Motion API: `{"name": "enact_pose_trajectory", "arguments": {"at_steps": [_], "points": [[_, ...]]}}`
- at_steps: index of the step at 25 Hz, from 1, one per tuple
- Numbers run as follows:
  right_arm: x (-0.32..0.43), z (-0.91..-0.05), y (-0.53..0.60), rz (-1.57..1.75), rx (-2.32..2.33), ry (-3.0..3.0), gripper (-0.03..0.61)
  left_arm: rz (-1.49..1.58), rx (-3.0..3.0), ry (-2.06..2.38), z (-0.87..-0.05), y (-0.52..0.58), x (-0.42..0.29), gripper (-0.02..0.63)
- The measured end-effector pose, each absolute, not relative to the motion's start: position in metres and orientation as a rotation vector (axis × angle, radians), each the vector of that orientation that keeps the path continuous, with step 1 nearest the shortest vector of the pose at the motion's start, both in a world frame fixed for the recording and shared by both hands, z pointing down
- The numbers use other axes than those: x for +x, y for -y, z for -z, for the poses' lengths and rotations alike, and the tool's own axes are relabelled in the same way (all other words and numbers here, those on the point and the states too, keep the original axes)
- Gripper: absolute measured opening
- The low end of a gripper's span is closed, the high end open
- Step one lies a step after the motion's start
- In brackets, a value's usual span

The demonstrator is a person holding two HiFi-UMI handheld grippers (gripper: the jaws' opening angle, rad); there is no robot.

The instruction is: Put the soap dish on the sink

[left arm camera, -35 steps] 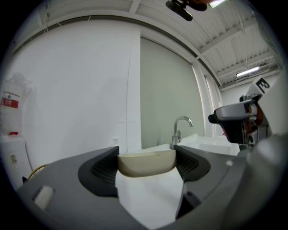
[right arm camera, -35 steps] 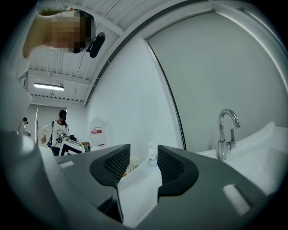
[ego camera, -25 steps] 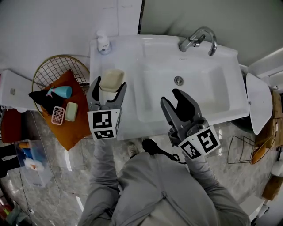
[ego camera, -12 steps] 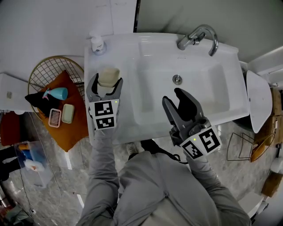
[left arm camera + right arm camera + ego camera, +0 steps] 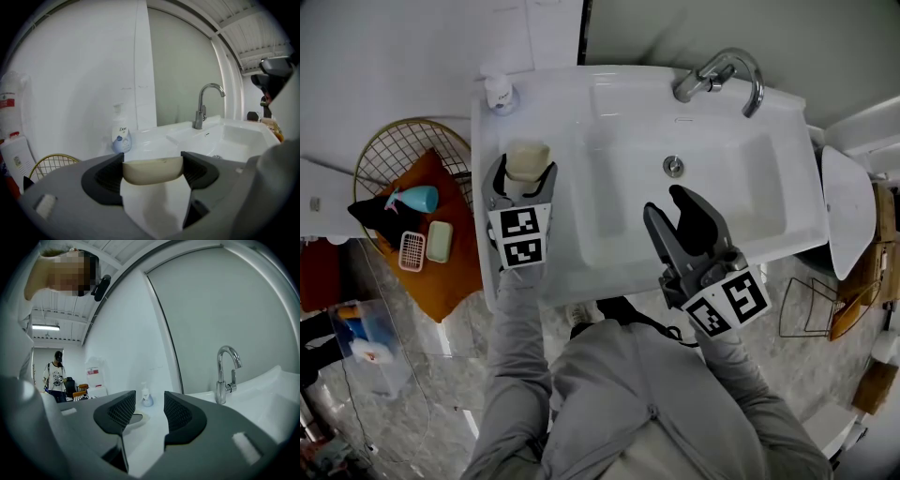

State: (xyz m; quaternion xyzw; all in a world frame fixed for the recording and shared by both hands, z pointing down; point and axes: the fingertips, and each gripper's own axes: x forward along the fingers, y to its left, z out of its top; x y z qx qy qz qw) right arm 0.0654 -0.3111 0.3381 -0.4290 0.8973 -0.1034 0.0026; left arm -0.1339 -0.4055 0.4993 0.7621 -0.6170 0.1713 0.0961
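Note:
My left gripper [image 5: 523, 174] is shut on a cream oval soap dish [image 5: 527, 159] and holds it over the left ledge of the white sink [image 5: 517, 277]. In the left gripper view the soap dish [image 5: 152, 169] is clamped between the two dark pads [image 5: 107, 177], with the ledge right beneath it. Whether it touches the ledge I cannot tell. Over the front of the basin my right gripper [image 5: 669, 208] hangs open and empty; the right gripper view shows only air between the right gripper's [image 5: 149, 411] jaws.
A chrome faucet [image 5: 722, 75] stands at the sink's back, a soap pump bottle [image 5: 498, 91] on the back left corner. Left of the sink is a wire basket [image 5: 394, 150] with an orange cloth, a blue spray bottle [image 5: 420, 198] and small dishes. A white lid [image 5: 848, 216] lies right.
My left gripper has sunk with the soap dish toward the sink's left ledge, a little further back. The right gripper has hardly moved.

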Motion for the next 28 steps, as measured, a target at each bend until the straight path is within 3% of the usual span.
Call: {"name": "enact_pose_trajectory", "arguments": {"at_steps": [28], "points": [[0.066, -0.341, 0.314, 0.35, -1.332, -2.805, 0.187, -0.561, 2.175, 1.809, -0.529, 0.406, -0.136, 0.431]]}}
